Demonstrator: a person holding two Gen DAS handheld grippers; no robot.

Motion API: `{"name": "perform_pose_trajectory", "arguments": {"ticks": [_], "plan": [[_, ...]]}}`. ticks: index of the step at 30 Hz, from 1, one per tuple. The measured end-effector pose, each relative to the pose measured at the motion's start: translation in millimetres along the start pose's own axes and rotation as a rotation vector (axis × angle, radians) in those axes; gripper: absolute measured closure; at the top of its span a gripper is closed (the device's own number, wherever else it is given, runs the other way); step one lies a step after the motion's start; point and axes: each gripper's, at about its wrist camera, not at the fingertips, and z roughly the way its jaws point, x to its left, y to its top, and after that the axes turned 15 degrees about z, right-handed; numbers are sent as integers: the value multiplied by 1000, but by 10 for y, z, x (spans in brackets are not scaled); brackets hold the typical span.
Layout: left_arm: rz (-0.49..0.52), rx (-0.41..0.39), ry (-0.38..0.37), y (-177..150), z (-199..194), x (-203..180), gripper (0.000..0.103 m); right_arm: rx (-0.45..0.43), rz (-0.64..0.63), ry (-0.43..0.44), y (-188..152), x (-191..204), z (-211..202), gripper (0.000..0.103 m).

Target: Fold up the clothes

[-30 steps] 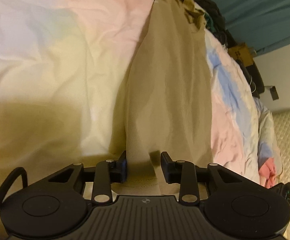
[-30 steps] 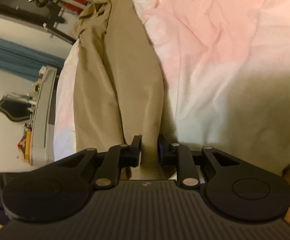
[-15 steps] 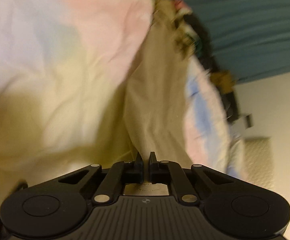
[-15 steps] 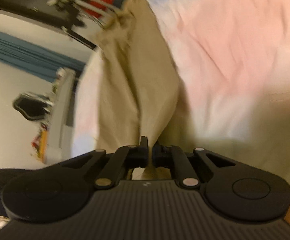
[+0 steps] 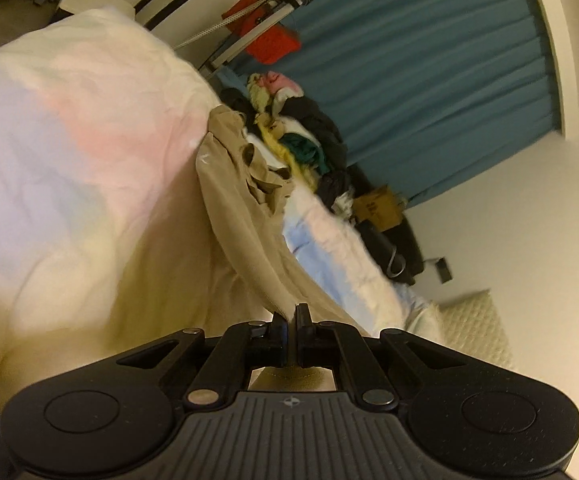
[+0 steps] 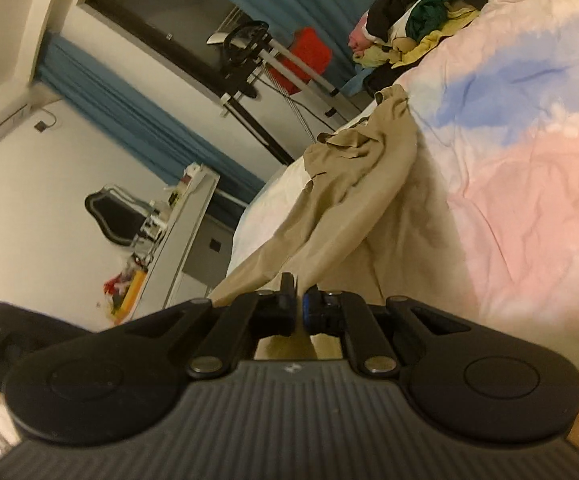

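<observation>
Left wrist view: the left tongs [image 5: 289, 312] are pinched tight on a fold of the tan trousers [image 5: 245, 216], with only a thin strip of cloth between the 2 black fingers [image 5: 277, 328]. From the grip the trousers run up toward 11 o'clock across the bed [image 5: 69, 140], pulled into a taut ridge, and end in a crumpled bunch near the bed's far edge. The bedcover is pale with pink, blue and yellow patches. At 1 o'clock from the bunch sits a pile of clothes [image 5: 301, 128], dark, green, yellow and pink mixed. Behind it hangs a teal curtain [image 5: 429, 80], and at 12 o'clock a red bag [image 5: 273, 36] hangs on a metal frame.

Right wrist view: the right tongs [image 6: 297, 300] are likewise clamped on the trousers [image 6: 349, 184], the cloth caught between the fingers [image 6: 287, 304] and rising from them toward 1 o'clock. The fabric lies along the left edge of the bed [image 6: 529, 160], partly draped and creased, its far end rumpled. The pile of clothes [image 6: 421, 12] shows at 1 o'clock on the bed's far end. The curtain [image 6: 129, 120] falls at 10 o'clock, the red bag [image 6: 309, 56] at 12 o'clock, and a white shelf [image 6: 185, 216] with small clutter stands at 9 o'clock.
</observation>
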Motion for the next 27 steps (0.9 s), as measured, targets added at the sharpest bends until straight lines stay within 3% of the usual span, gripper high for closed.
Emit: {"name": "perform_pose_trajectory", "arguments": {"ticks": [5,11,19,27], "plan": [[-18,24,4,-319,-55,32,99,48,19,-37,-328,-419,-354,96],[14,26,37,-105,213,68,99,39,103,-48,-219,-600,-225,96],[81,83,124,785,1282,192,99,-18,165,-64,527,-560,534,96],[245,28,248,1410,2529,433,99,-97,130,-170,1354,-740,1696,96]]}}
